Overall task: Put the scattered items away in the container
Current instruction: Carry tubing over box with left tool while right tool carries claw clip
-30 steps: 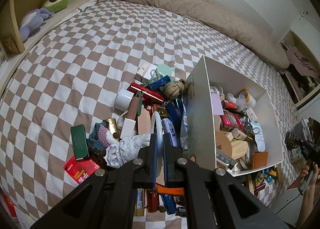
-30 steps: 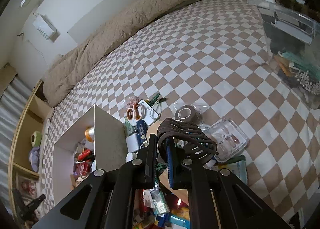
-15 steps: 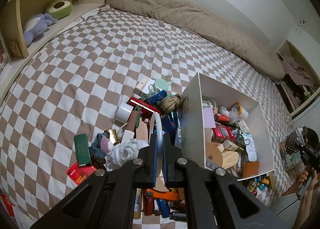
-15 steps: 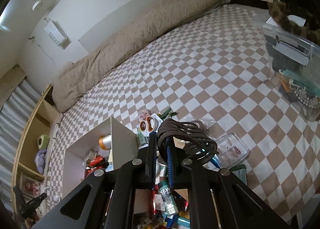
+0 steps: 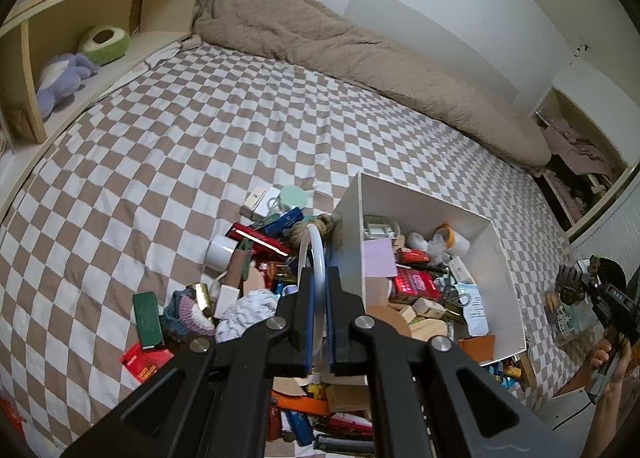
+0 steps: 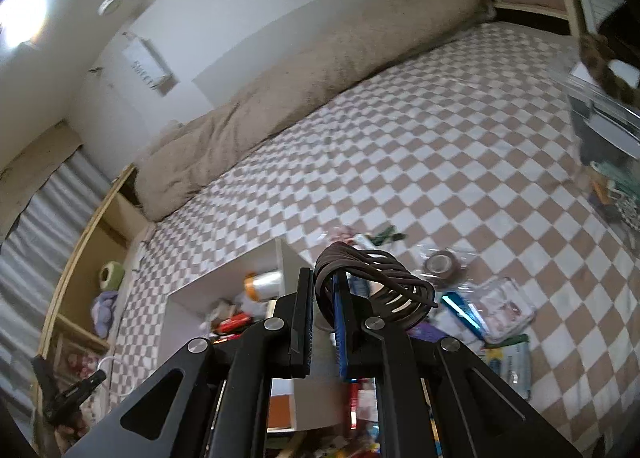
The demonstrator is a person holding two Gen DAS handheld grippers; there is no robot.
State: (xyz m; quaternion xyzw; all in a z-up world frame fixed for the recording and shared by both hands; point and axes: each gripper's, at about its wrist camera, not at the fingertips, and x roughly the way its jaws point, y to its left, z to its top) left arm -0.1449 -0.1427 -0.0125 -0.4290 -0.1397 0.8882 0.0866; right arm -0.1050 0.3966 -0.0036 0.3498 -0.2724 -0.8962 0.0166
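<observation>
My left gripper [image 5: 318,274] is shut on a thin white ring [image 5: 310,246], held on edge above the pile of scattered items [image 5: 256,254] on the checkered bed. The white box [image 5: 502,258], crowded with small things, stands just right of the ring. My right gripper [image 6: 324,280] is shut on a coil of dark brown cord [image 6: 380,278] that juts out to the right of its fingers. It hangs above the box's [image 6: 224,284] right wall, with more loose items below it.
A taped roll in a clear bag [image 6: 442,262] and a clear packet [image 6: 504,308] lie right of the box. A beige duvet [image 5: 360,45] runs along the wall. A wooden shelf [image 5: 100,17] holds soft toys. A clear plastic bin [image 6: 604,125] sits far right.
Both grippers have risen with their loads still held, so the box and pile sit lower and smaller in view. The right gripper has drifted toward the box.
</observation>
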